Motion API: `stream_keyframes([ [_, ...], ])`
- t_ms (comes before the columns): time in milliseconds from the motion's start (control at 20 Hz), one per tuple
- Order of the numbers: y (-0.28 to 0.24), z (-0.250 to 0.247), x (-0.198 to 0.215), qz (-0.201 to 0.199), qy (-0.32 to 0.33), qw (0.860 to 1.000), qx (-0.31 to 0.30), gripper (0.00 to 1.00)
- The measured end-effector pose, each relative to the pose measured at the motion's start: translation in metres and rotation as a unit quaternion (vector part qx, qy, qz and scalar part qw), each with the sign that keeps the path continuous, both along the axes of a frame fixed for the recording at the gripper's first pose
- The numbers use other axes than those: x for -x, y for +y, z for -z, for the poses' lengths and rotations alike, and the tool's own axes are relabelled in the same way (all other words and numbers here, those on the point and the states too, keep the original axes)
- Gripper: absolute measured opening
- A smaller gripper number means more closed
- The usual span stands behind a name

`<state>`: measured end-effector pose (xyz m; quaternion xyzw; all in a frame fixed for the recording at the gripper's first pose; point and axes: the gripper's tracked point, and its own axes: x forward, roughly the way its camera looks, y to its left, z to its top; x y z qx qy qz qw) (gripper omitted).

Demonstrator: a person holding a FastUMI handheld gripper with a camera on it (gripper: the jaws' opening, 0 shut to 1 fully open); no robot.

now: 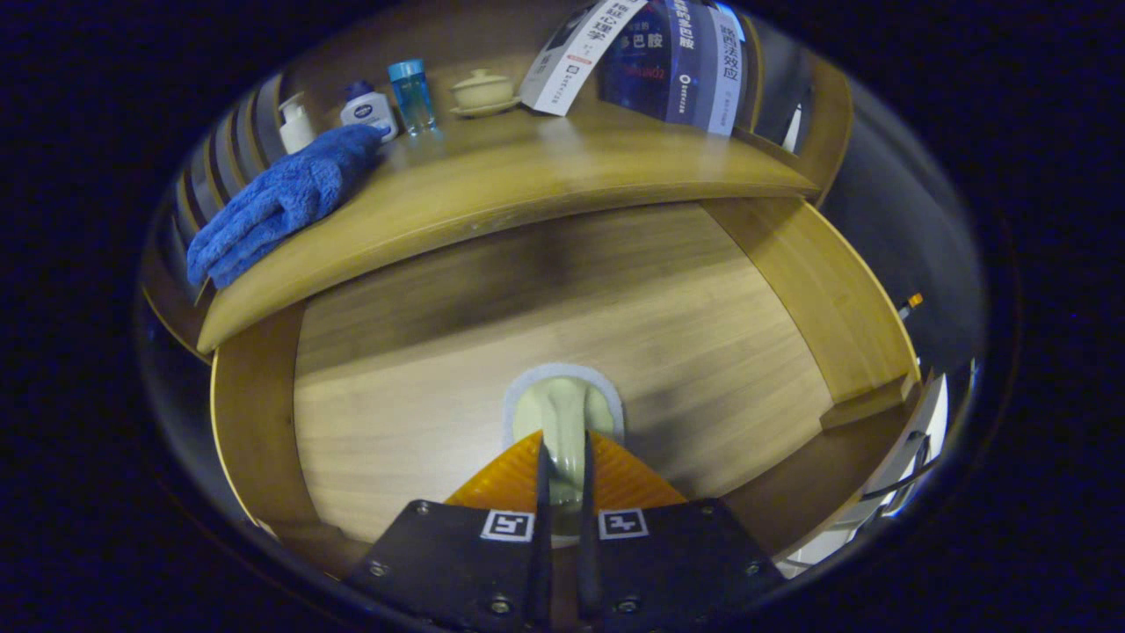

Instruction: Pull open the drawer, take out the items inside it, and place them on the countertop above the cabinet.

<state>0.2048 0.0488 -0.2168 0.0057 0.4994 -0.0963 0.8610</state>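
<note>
The drawer front (422, 378) is a light wooden panel under the overhanging countertop (527, 185). A pale green handle (562, 409) on a white oval base sticks out of the panel's lower middle. My gripper (562, 475) is shut on this handle, with both fingers pressed against its sides. The handle's outer end is hidden between the fingers. The inside of the drawer is hidden, and I cannot tell whether the panel has come out at all.
On the countertop lie a folded blue towel (281, 198), a white pump bottle (295, 125), a white jar with a blue cap (369, 107), a clear blue bottle (411, 95), a lidded cup on a saucer (482, 91) and leaning books (650, 53). The cabinet's side panel (817, 281) frames the drawer at right.
</note>
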Motion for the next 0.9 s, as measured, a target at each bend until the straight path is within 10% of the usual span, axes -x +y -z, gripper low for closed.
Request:
stream_keyframes([
  [900, 0.029, -0.162, -0.076, -0.015, -0.278, 0.96, -0.043, 0.07],
])
